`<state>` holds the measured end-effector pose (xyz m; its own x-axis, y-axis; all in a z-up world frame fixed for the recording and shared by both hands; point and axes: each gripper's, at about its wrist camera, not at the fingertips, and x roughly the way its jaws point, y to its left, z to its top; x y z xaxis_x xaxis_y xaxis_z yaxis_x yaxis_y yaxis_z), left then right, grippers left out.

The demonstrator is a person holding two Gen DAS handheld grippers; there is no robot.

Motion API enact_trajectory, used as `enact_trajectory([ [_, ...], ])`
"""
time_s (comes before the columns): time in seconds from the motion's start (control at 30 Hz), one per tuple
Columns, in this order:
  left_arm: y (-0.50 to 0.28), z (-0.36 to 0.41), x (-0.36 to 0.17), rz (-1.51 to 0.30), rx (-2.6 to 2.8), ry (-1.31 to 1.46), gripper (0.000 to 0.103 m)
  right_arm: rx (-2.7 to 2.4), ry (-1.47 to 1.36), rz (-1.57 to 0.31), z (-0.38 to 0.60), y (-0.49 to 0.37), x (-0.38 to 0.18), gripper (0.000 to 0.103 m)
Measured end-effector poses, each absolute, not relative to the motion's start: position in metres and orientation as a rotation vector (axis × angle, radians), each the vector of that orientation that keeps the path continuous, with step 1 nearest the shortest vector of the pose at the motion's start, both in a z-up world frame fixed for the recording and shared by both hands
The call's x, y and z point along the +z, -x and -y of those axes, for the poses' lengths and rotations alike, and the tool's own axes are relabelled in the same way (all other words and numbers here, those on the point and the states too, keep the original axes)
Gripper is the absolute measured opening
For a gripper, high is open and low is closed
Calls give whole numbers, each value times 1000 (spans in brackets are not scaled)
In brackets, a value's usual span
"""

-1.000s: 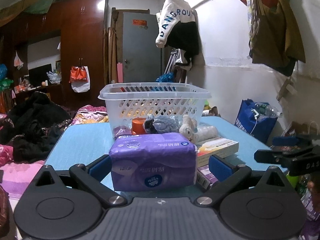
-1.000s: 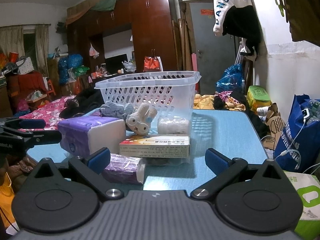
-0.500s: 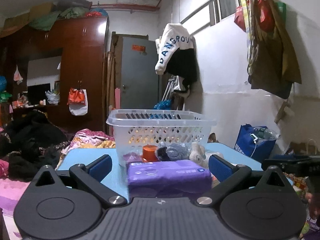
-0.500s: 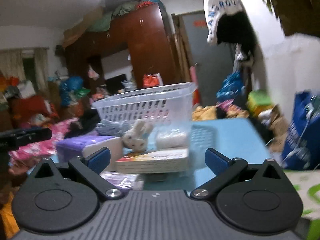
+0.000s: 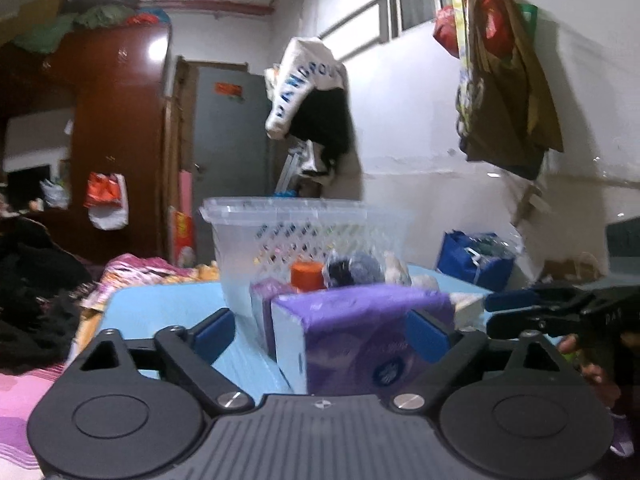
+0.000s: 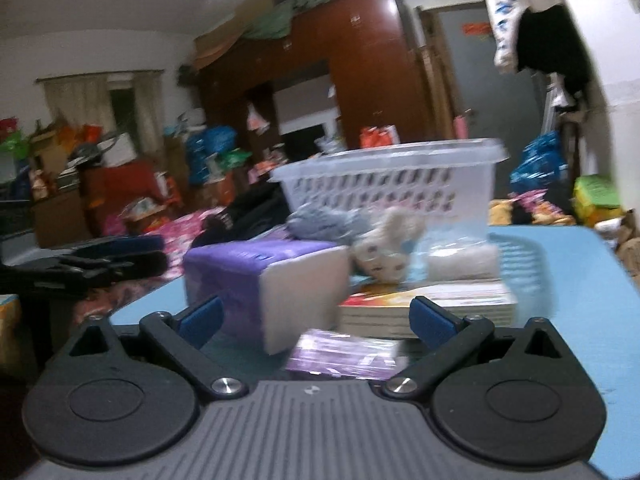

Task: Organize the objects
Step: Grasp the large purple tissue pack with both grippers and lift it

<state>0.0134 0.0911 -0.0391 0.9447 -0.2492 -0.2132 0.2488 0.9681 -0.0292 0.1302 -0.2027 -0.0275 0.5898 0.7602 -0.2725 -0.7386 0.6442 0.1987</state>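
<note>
Tissue pack, purple, lies lengthwise between the closing left gripper pads; right gripper gapes wide, empty.

Two low wrist views close over the blue table, facing the far wardrobe wall, sharing basket and purple pack.
</note>
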Motion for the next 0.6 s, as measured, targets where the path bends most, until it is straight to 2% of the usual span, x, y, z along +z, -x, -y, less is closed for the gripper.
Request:
enact_trajectory([
  [0.03,-18,-96,-43,-227,-265,14,86,886,-61,-354,199,-132,-29,101],
  [0.2,-33,-110,-61,-262,-333,72,80,944,-52,-357,191,-137,-31,96],
  [0.33,-37,-112,-63,-253,-388,91,69,961,-28,-350,189,-138,-29,85],
  [0.4,-41,-113,-64,-263,-428,113,60,986,-44,-354,190,-138,-30,84],
  [0.43,-43,-114,-64,-272,-448,127,54,994,-40,-356,189,-138,-31,82],
  [0.47,-44,-113,-65,-277,-453,132,54,995,-27,-360,188,-138,-31,80],
  [0.53,-42,-110,-66,-272,-444,118,53,1000,-9,-367,185,-139,-32,66],
  [0.6,-39,-106,-66,-266,-431,94,52,987,6,-351,184,-139,-33,63],
])
